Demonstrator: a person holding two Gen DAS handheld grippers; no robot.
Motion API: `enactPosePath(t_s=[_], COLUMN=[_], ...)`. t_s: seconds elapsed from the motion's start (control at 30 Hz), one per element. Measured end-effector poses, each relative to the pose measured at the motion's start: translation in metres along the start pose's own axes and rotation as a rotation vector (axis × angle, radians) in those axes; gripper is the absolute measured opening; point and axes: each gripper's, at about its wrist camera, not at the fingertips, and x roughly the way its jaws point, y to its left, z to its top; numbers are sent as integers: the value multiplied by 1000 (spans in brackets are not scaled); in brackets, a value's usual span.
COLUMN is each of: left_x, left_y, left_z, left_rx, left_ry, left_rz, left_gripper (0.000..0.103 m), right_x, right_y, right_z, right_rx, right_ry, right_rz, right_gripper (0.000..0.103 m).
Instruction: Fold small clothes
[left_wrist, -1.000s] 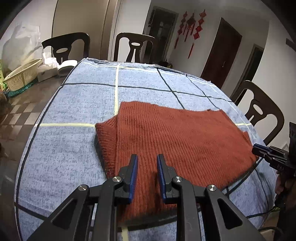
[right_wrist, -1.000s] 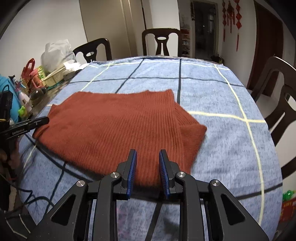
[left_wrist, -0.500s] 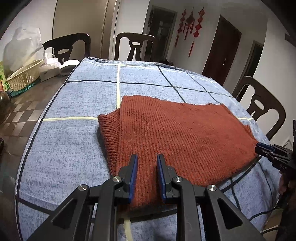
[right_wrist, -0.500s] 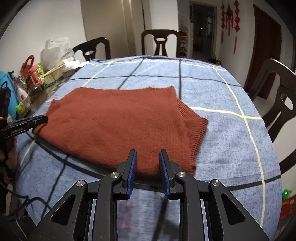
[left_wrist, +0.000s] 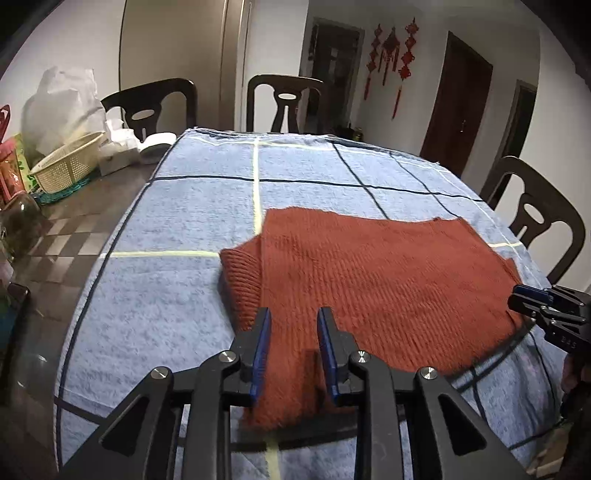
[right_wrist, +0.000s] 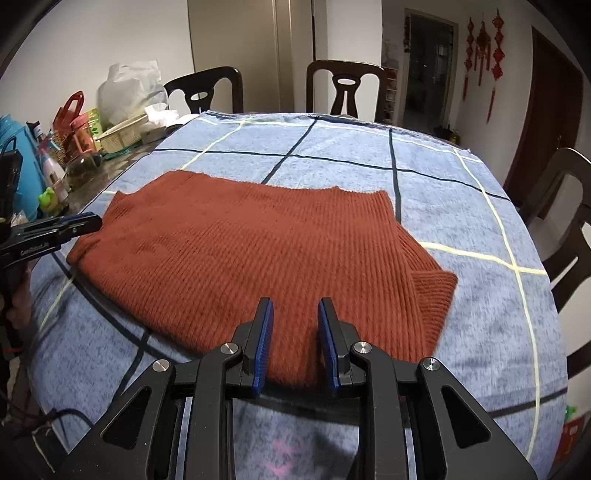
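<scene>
A dining room with dark chairs around a worktop (left_wrist: 92, 218) spread with a blue checked cloth (left_wrist: 192, 295) sets the scene. In the left wrist view, the left tongs (left_wrist: 291, 317) hang over the near edge of a rust-red knitted sweater (left_wrist: 369, 280); the jaws are opening, the knit lies below the gap, and the pads do not look to be pressing it. A sleeve appears tucked under along the left side, and the right tongs (left_wrist: 517, 295) sit at the sweater's far right corner. In the right wrist view, the right tongs (right_wrist: 295, 314) stand partly apart above the sweater (right_wrist: 240, 258), holding nothing that I can see, while the left tongs (right_wrist: 92, 223) reach in by its left edge. Judging by the flat rectangle, the sleeves are folded in; the body fold looks still to be done.
</scene>
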Motion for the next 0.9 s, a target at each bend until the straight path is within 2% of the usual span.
enactPosePath(t_s=[0.17, 0.43, 0.7, 0.9], left_x=[9, 16, 21, 31], left_y=[5, 18, 31, 48], left_z=[0, 0, 4, 7], left_rx=[-12, -44, -101, -191], left_ry=[21, 34, 46, 57], left_rz=[30, 61, 25, -27], left_gripper=[28, 37, 39, 46], right_x=[7, 13, 29, 32], right_y=[6, 26, 33, 31], right_z=[4, 14, 17, 19], right_rx=[-14, -65, -94, -79], right_ry=[6, -10, 11, 10], right_rz=[16, 86, 72, 85], right_gripper=[26, 25, 25, 26])
